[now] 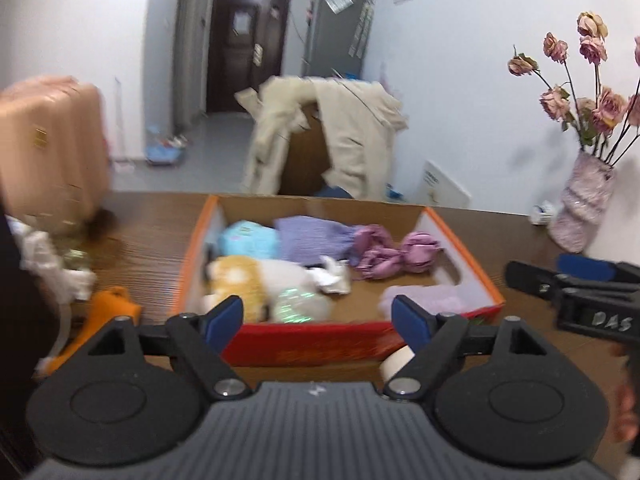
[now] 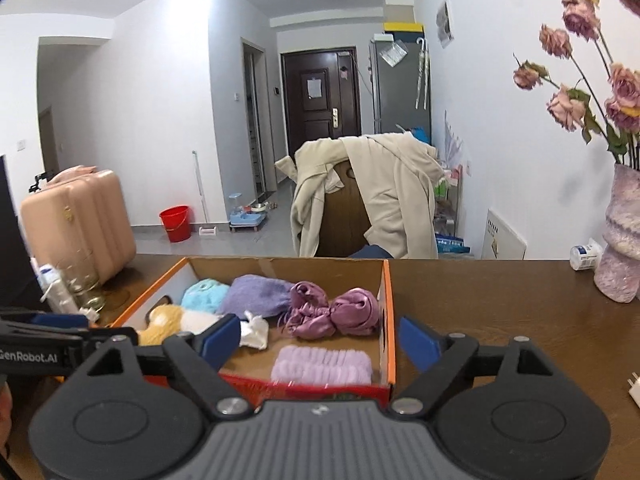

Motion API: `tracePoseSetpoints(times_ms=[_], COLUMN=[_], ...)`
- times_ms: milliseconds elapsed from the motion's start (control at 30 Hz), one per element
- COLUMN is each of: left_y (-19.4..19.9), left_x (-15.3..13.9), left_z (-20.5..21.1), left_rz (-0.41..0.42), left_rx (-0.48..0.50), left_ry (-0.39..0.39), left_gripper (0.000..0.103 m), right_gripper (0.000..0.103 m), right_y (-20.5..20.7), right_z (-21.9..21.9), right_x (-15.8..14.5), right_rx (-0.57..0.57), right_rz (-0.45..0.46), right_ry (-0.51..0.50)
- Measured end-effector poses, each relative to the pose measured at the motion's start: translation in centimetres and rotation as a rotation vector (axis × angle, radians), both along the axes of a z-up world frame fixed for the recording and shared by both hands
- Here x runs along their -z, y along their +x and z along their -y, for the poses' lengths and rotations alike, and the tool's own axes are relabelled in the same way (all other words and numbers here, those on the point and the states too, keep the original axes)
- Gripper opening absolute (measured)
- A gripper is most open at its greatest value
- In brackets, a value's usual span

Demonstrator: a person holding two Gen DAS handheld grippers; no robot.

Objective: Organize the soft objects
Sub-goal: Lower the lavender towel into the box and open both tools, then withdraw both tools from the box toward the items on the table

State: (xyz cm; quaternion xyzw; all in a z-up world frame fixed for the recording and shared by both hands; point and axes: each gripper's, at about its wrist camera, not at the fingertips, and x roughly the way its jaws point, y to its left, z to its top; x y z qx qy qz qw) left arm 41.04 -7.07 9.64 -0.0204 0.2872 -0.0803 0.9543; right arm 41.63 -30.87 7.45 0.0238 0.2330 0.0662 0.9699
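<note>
A shallow cardboard box (image 1: 464, 248) with an orange rim and a red front stands on the brown table. In it lie a light blue cloth (image 1: 250, 240), a purple knit piece (image 1: 312, 240), mauve satin scrunchies (image 1: 396, 254), a yellow and white plush (image 1: 248, 280), a small white piece (image 1: 334, 276) and a lilac fluffy band (image 2: 324, 364). My left gripper (image 1: 318, 318) hangs open in front of the box's near wall, nothing between its blue pads. My right gripper (image 2: 320, 338) is also open and empty, over the box's near right corner (image 2: 386, 320). Its black fingers (image 1: 560, 280) show at the right of the left wrist view.
An orange soft thing (image 1: 108, 312) and white items (image 1: 52, 264) lie left of the box. A tape roll (image 1: 396, 360) sits by its front. A vase of dried roses (image 2: 620, 240), a small bottle (image 2: 584, 256) and a white plug (image 2: 634, 388) are on the right. Beyond stand a pink suitcase (image 2: 76, 220) and a coat-draped chair (image 2: 360, 200).
</note>
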Motion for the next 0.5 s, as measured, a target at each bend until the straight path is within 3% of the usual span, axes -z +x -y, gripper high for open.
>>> tracePoseSetpoints(times_ms=[167,333,500], left_y=[-5.2,-10.5,-15.1], left_x=[0.5,1.8,4.1], left_z=[-1.4,-2.0,-2.1], left_rz=[0.068,0.131,0.139], left_rx=[-0.043,-0.099,-0.128], left_ry=[0.024,0.023,-0.009], left_gripper=[0.089,0.099,0.103], right_gripper=[0.090,0.092,0.093], right_y=[-4.3,-9.4,-13.9], right_z=[-0.9,-1.4,-1.5], right_x=[0.7,1.5,3.2], right_rx=[-0.020,-0.045,-0.031], right_rz=[0.045,0.099,0.136], right_ry=[-0.032,-0.057,-0.077])
